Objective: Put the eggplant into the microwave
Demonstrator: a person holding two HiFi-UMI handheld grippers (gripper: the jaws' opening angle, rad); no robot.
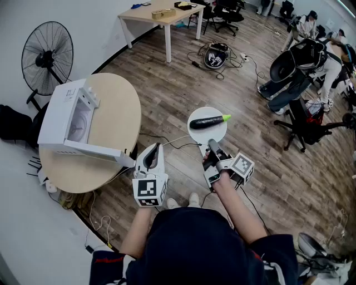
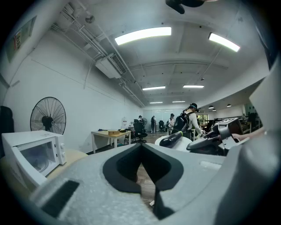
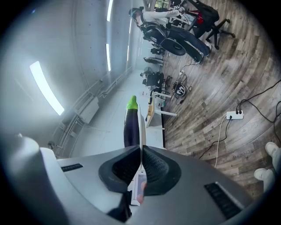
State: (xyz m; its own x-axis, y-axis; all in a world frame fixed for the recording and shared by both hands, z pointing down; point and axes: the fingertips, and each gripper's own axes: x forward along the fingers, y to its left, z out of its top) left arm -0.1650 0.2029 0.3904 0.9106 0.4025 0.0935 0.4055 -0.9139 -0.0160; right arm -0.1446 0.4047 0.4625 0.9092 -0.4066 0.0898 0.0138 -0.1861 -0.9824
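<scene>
A dark purple eggplant (image 1: 208,122) with a green stem end lies on a white plate (image 1: 217,132). My right gripper (image 1: 212,144) is shut on the near rim of that plate and holds it above the wood floor. In the right gripper view the plate (image 3: 141,132) runs edge-on out of the closed jaws, with the eggplant (image 3: 131,125) on it. The white microwave (image 1: 69,119) stands on a round table (image 1: 119,117) at the left, its door (image 1: 92,150) hanging open. My left gripper (image 1: 155,147) is shut and empty, near the door's corner. The left gripper view shows the microwave (image 2: 33,154) and the eggplant (image 2: 171,139).
A black floor fan (image 1: 47,58) stands behind the round table. A rectangular table (image 1: 161,14) with boxes is farther back. Cables and a power strip (image 1: 214,55) lie on the floor. Office chairs (image 1: 300,119) and seated people fill the right side.
</scene>
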